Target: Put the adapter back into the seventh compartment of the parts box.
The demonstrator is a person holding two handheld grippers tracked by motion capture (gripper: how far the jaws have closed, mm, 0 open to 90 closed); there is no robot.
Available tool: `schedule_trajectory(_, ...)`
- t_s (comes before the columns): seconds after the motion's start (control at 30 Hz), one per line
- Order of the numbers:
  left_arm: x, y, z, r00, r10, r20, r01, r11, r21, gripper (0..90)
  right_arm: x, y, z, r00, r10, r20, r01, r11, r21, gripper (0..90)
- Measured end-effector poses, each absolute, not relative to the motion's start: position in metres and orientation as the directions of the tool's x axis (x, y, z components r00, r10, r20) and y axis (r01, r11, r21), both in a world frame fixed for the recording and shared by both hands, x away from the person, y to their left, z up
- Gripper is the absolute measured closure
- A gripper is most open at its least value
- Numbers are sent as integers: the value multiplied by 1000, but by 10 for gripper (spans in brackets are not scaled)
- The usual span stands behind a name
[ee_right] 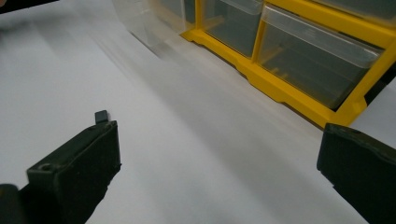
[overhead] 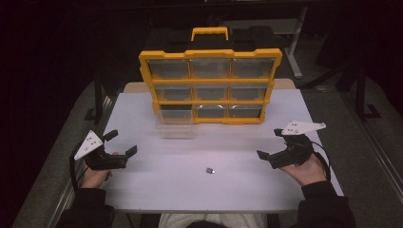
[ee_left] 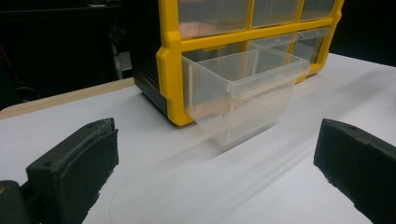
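Observation:
A yellow organizer [overhead: 209, 56] with clear drawers stands upright at the back of the white table [overhead: 157, 190]. Its bottom-left drawer [overhead: 175, 123] is pulled out and sticks forward over the table. A small dark piece [overhead: 210, 170] lies alone near the front middle. My left gripper [overhead: 122, 142] is open at the left, held by a hand, empty. My right gripper [overhead: 270, 143] is open at the right, also empty. In the left gripper view the clear drawer [ee_left: 243, 93] sits ahead between the open jaws. In the right gripper view the small piece [ee_right: 101, 116] shows just past the left jaw.
The organizer frame [ee_left: 170, 60] has a yellow carry handle [overhead: 209, 32] on top. Its closed drawers [ee_right: 317, 60] run along the far side in the right gripper view. Dark floor and table legs surround the table. A wooden strip [ee_left: 60, 98] edges the table's back.

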State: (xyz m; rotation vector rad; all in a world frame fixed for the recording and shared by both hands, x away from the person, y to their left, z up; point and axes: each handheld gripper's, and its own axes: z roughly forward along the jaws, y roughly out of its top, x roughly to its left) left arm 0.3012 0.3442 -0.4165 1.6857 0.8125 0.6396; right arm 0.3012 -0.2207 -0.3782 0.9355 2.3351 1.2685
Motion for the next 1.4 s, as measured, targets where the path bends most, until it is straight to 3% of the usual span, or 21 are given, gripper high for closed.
schedule_trajectory(1.4, 302, 342, -418, 630, 776, 18, 201, -186, 962, 0, 315, -154, -369, -843, 536, -31, 337, 574, 746, 0)
